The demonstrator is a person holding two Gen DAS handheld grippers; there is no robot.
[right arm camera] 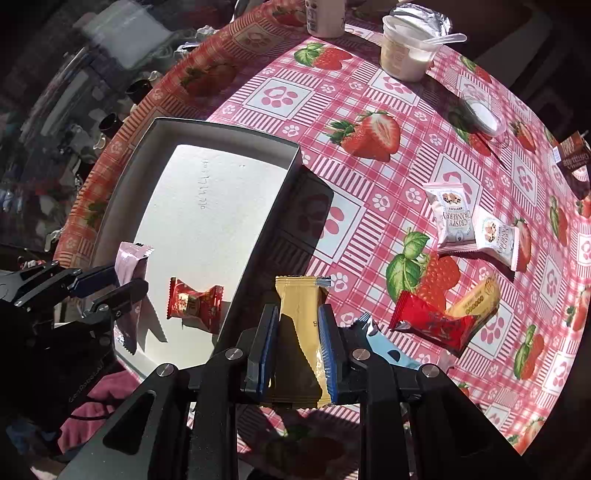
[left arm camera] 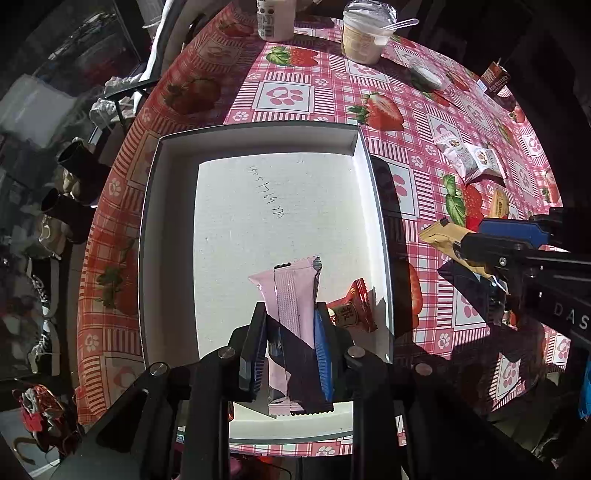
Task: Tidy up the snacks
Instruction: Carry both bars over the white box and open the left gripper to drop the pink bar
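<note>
A shallow white box lies on the strawberry tablecloth. My left gripper is shut on a pink snack bar and holds it over the box's near end; it also shows in the right wrist view. A small red candy pack lies inside the box. My right gripper is shut on a tan snack bar just right of the box's edge; the bar also shows in the left wrist view.
Loose on the cloth to the right are two white cranberry packs, a red pack, a yellow bar and a light blue pack. A yogurt cup with spoon, a bottle and a brown carton stand farther back.
</note>
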